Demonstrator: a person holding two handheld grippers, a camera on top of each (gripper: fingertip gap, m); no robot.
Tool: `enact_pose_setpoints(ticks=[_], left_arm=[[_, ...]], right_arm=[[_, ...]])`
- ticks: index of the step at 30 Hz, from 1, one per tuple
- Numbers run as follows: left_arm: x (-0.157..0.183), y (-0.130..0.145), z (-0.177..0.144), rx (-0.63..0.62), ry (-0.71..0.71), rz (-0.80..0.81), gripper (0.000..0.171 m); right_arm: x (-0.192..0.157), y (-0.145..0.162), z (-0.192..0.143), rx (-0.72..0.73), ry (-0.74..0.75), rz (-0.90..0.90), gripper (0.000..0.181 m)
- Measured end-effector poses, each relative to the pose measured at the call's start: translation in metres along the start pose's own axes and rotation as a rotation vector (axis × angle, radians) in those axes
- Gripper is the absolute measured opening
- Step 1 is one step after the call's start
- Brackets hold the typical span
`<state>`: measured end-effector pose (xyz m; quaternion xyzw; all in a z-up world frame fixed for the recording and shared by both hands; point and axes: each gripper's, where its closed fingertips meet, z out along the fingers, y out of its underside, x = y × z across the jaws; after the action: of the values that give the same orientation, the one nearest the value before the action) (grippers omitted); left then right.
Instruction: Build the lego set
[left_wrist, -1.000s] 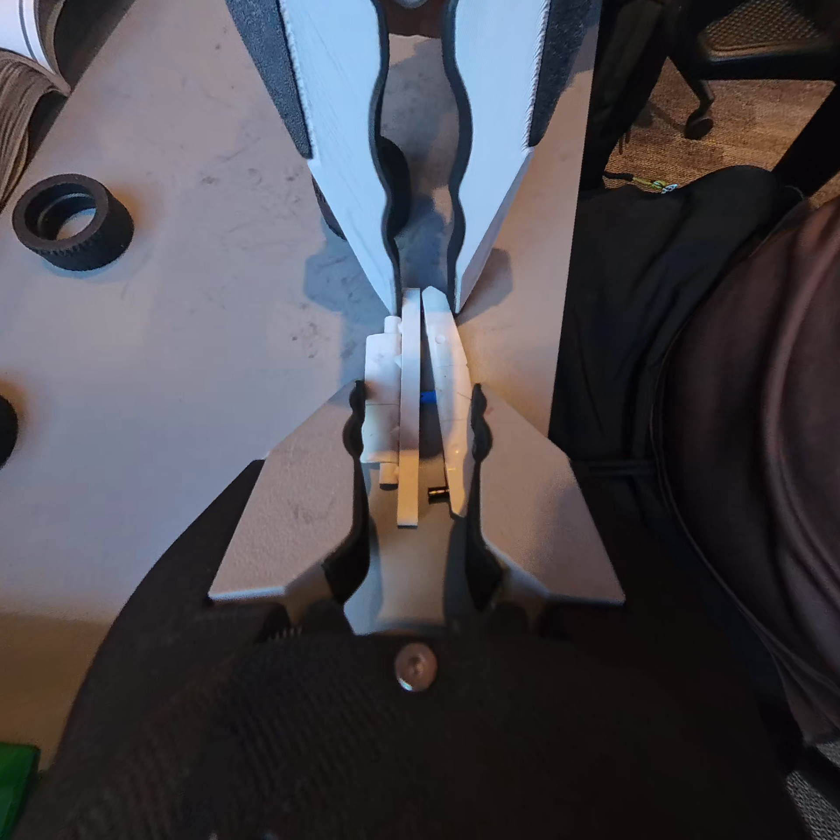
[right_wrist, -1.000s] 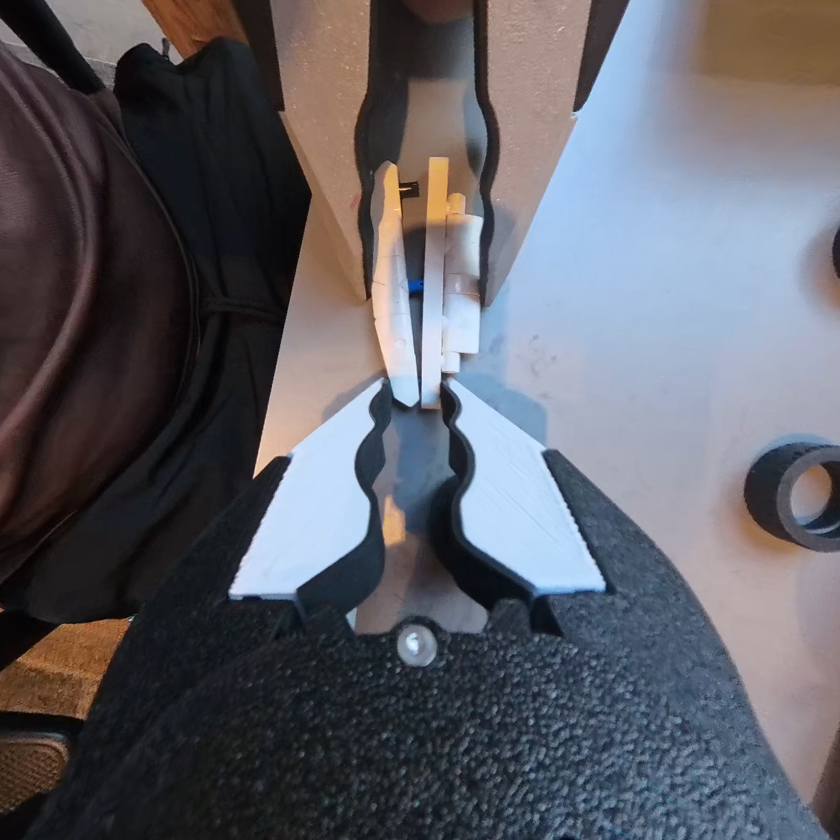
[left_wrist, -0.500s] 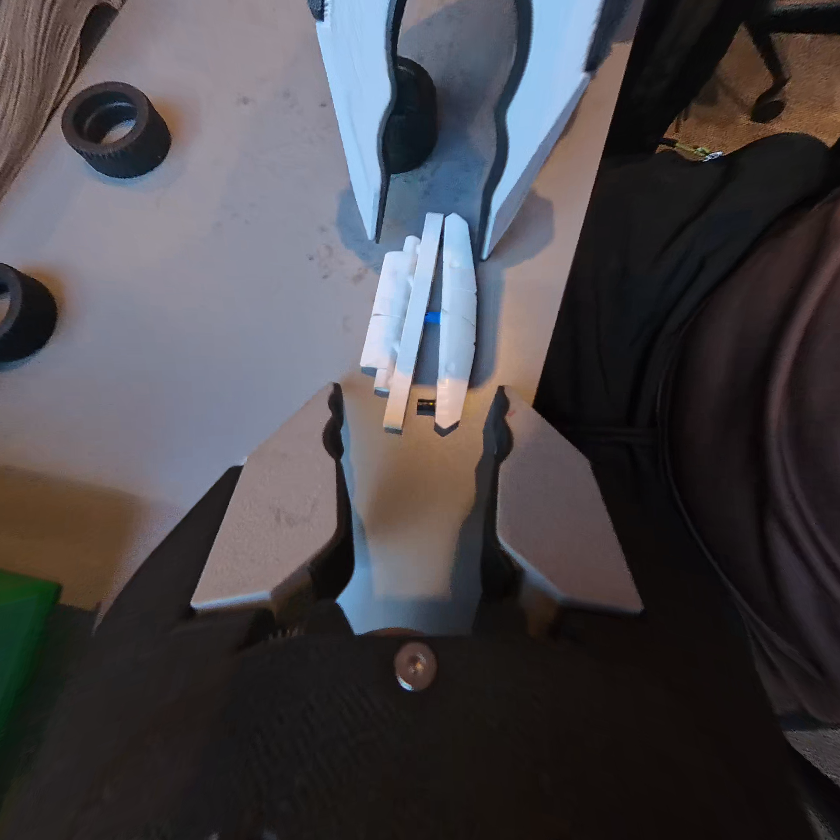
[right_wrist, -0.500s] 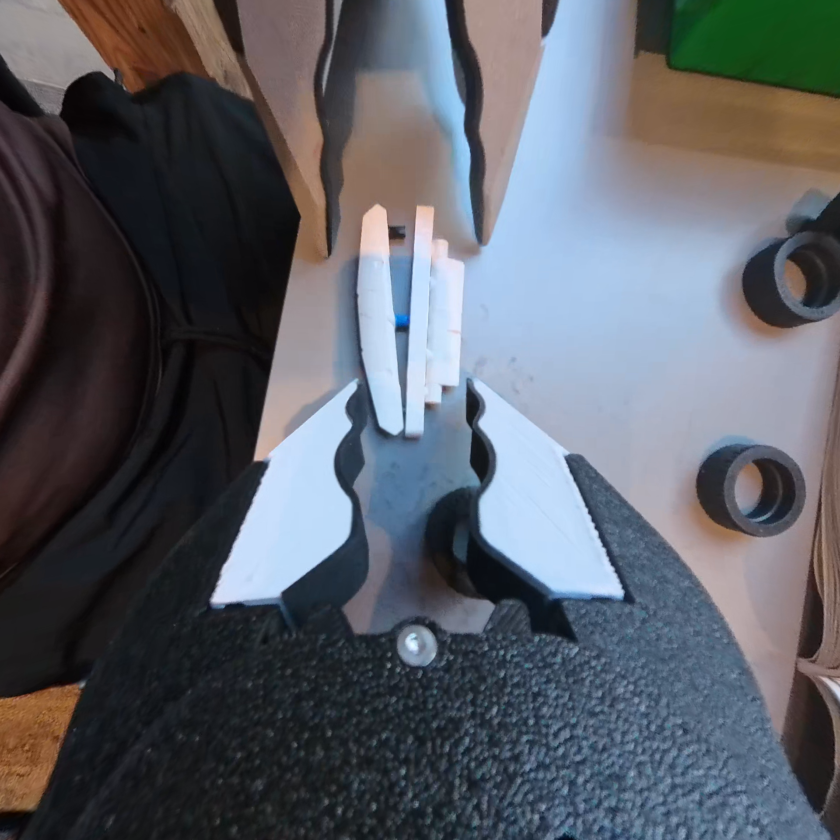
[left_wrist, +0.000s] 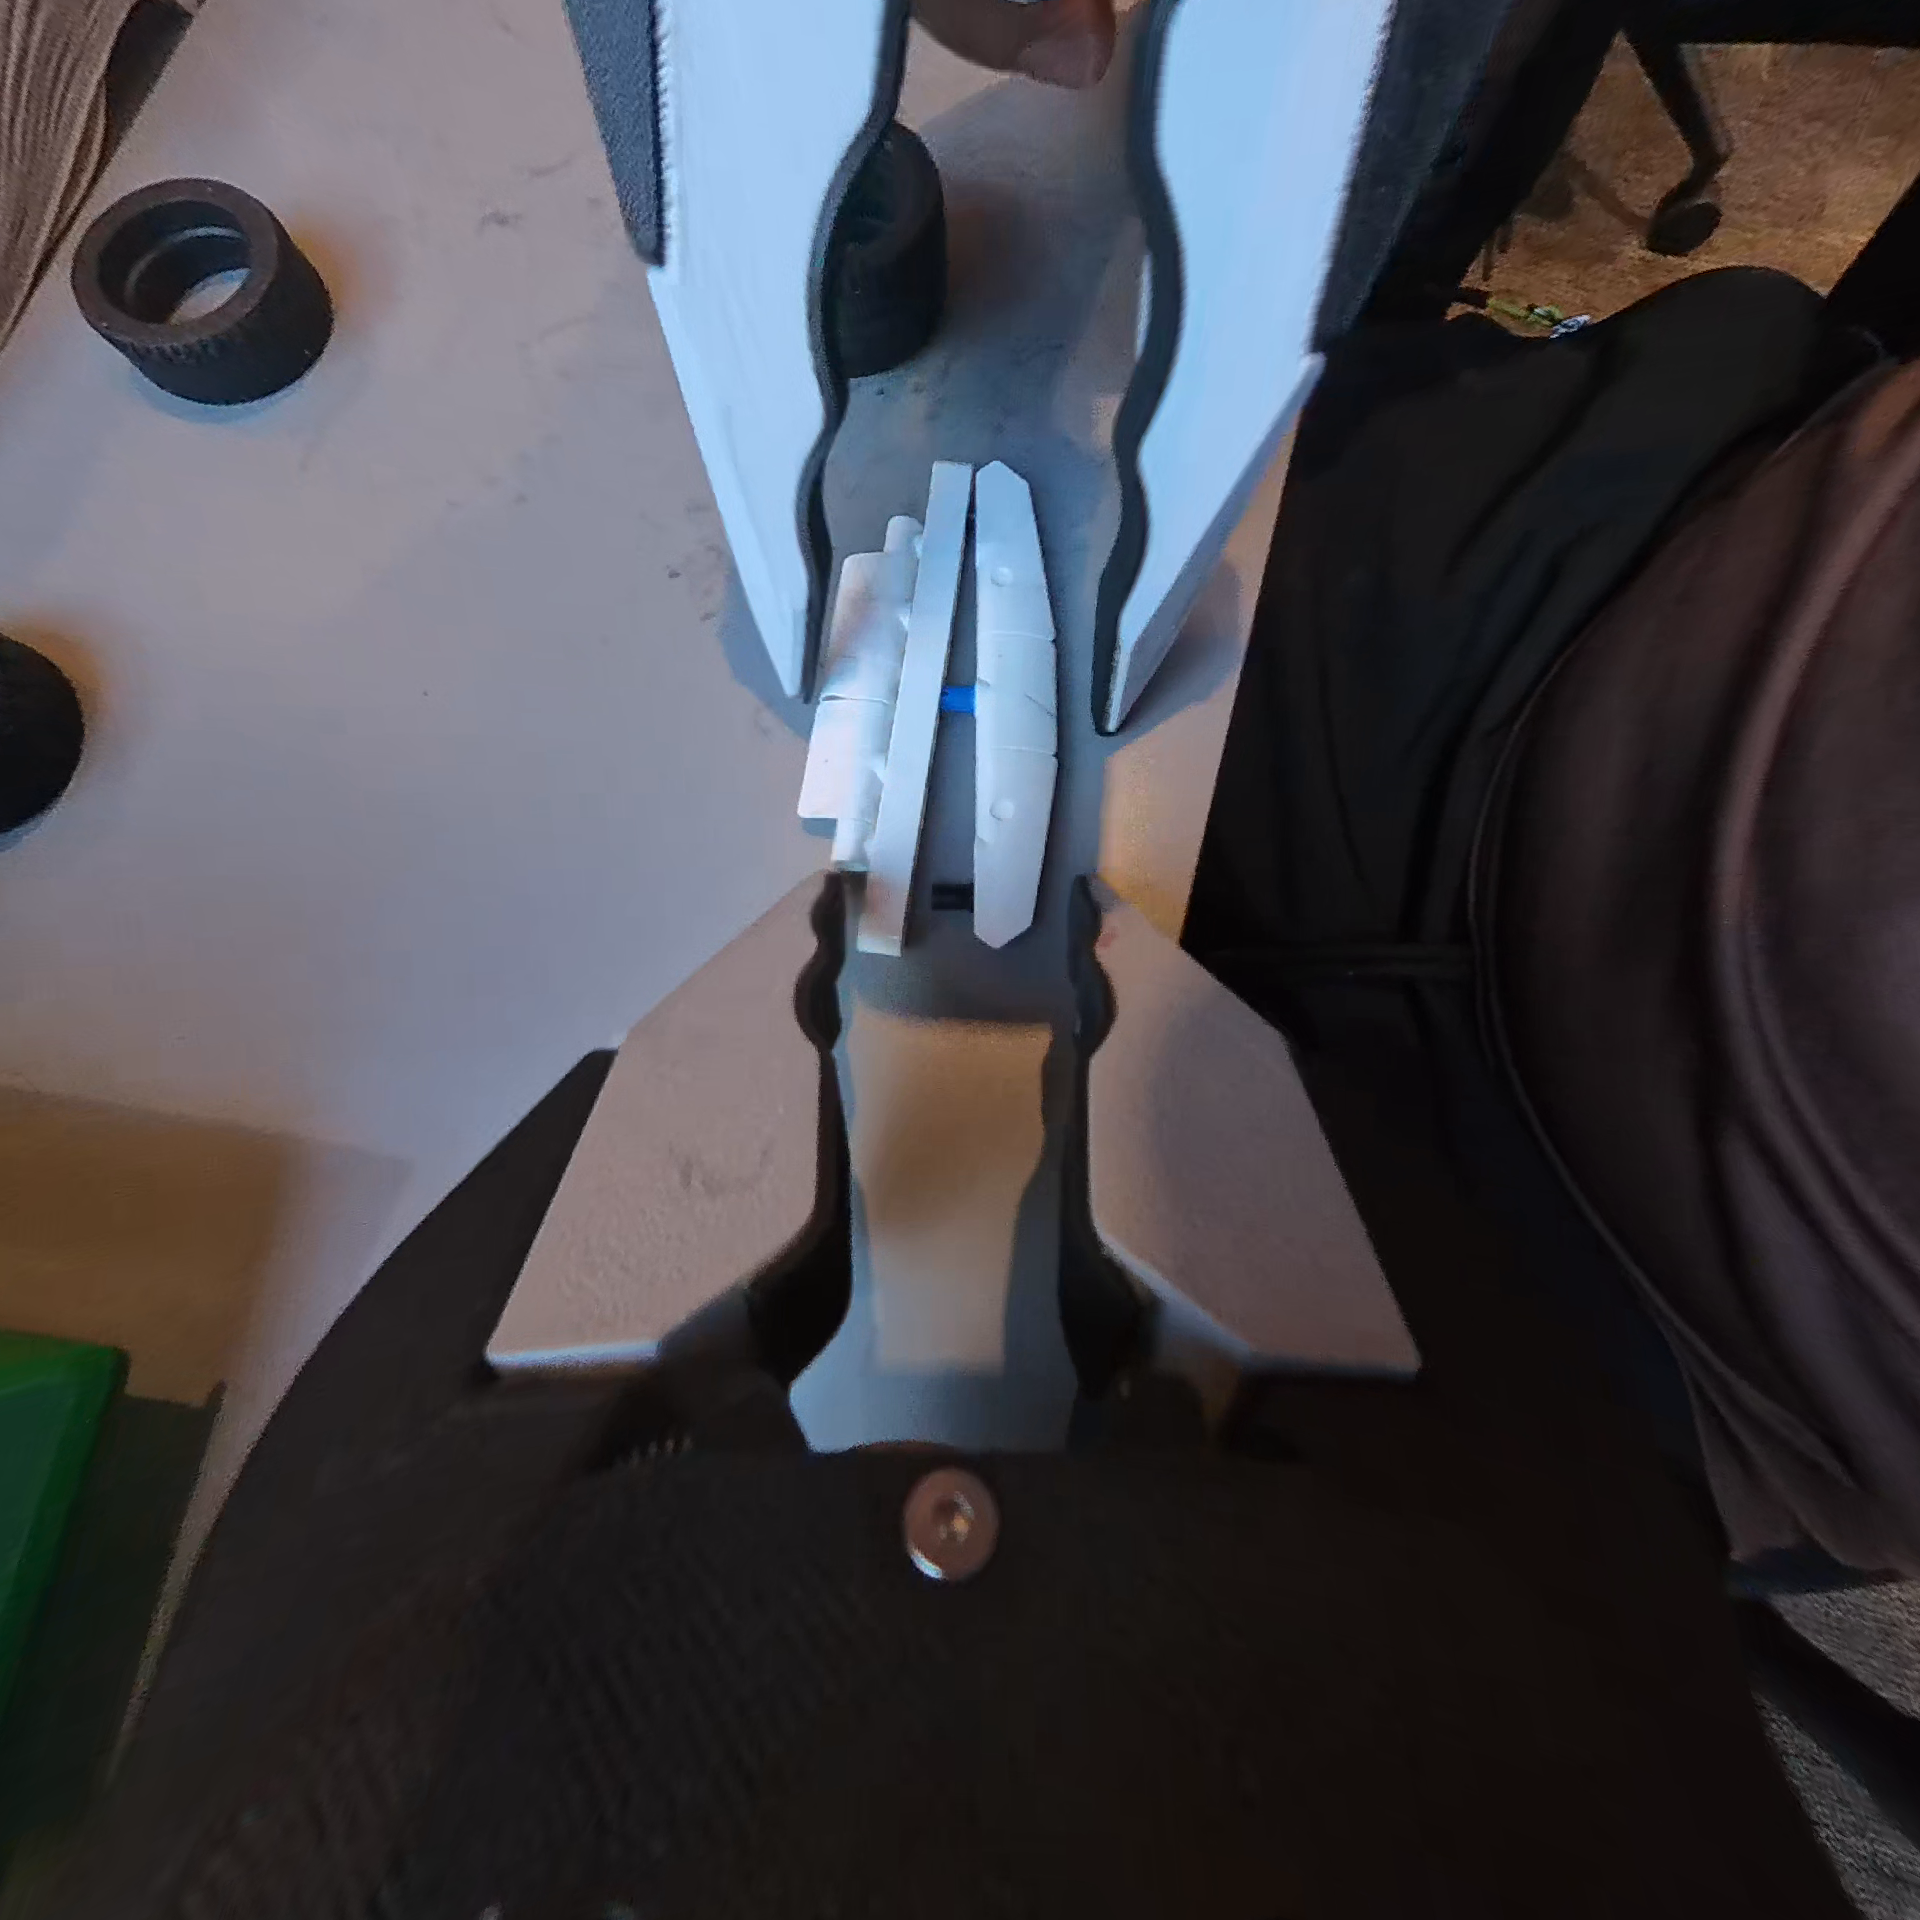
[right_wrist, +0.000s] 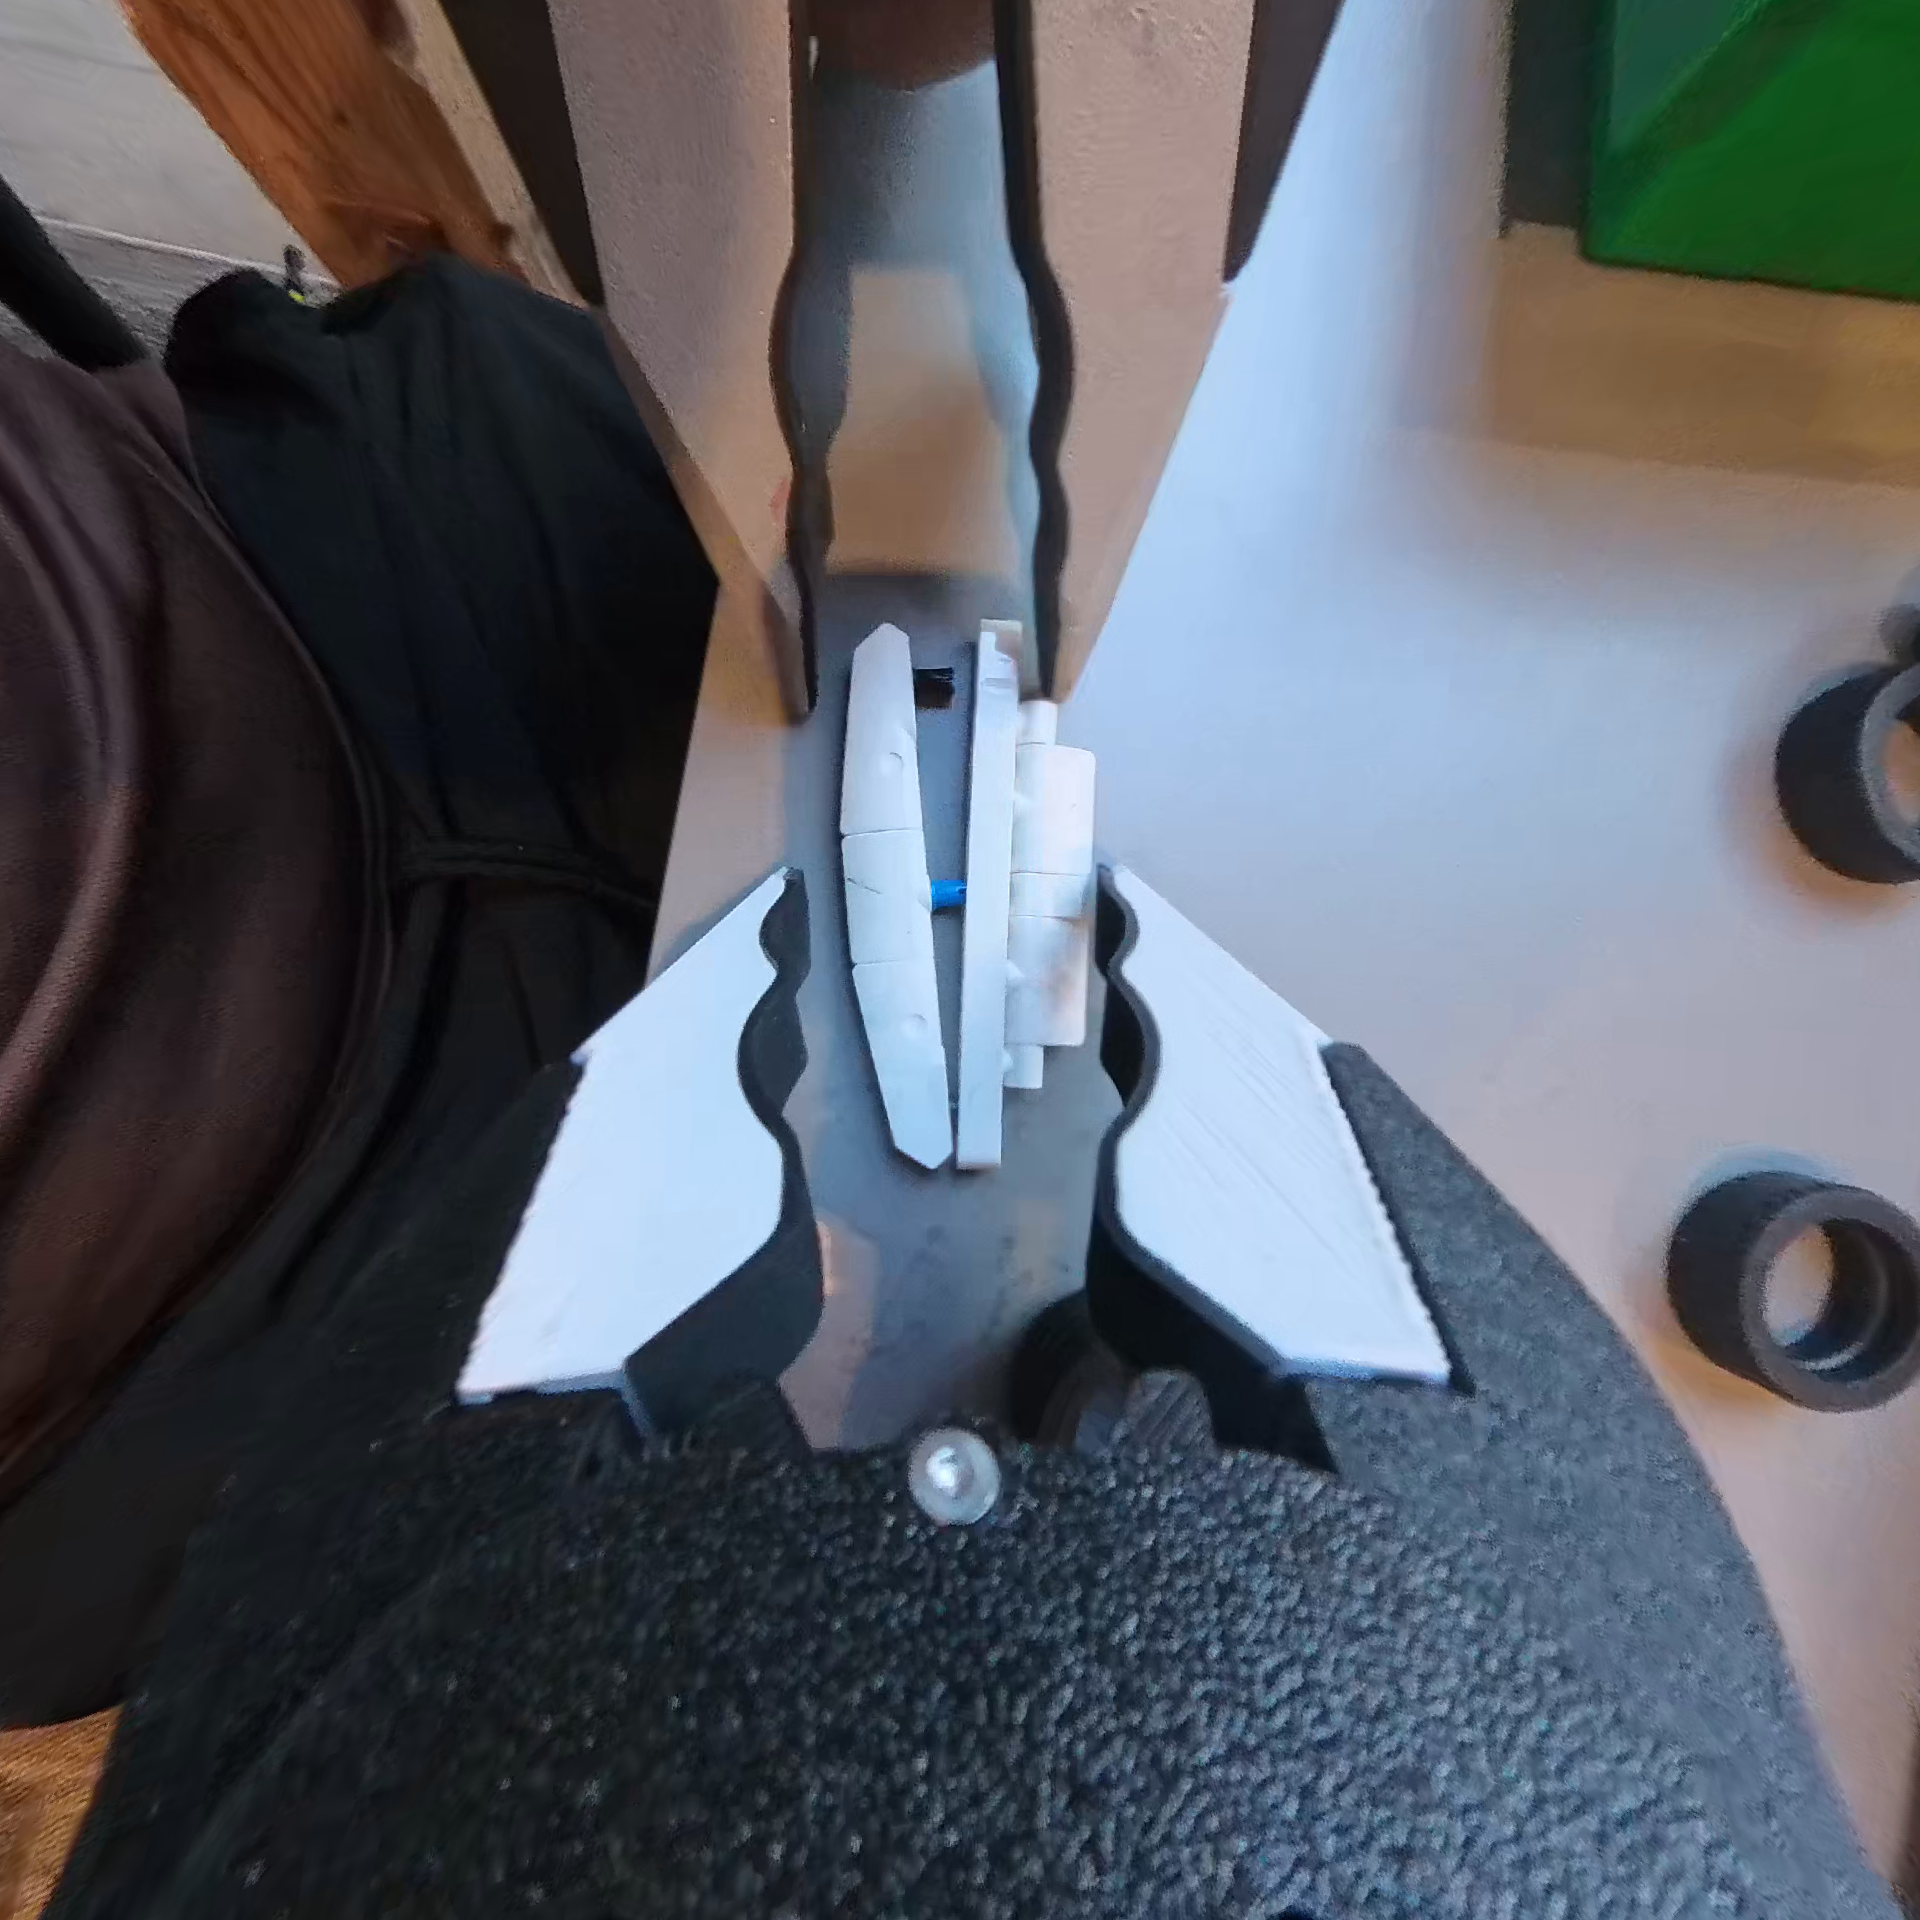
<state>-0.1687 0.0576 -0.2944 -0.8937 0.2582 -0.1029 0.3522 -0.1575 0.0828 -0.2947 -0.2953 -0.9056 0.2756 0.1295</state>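
Both tongs, your left and right, stood released astride the white lego assembly on the counter, apparently poised to squeeze its plates together.

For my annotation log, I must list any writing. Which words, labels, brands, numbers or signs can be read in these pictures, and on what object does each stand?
None: no readable writing appears in either view.
The white lego assembly, black tyres, green box and grippers carry no visible text.
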Motion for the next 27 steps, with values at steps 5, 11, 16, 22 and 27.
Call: enact_pose_setpoints(ticks=[5,11,16,22,27], left_arm=[[0.0028,-0.0014,0.0009,0.02,0.011,0.012,0.029],[0.0025,-0.0016,0.0009,0.045,0.009,-0.006,0.029],[0.0034,-0.0021,0.0012,0.05,0.004,-0.015,0.022],[0.0039,-0.002,0.0015,0.049,-0.005,-0.003,0.018],[0.0048,-0.0024,0.0017,0.051,-0.026,0.021,0.017]], right_arm=[[-0.0007,0.0009,0.002,0.044,-0.085,0.049,0.048],[-0.0007,0.0011,0.0022,0.038,-0.08,0.029,0.048],[-0.0013,0.0012,0.002,0.028,-0.081,0.034,0.044],[-0.0012,0.0009,0.0019,0.049,-0.082,0.045,0.043],[-0.0034,0.001,0.0014,0.087,-0.076,0.028,0.04]])
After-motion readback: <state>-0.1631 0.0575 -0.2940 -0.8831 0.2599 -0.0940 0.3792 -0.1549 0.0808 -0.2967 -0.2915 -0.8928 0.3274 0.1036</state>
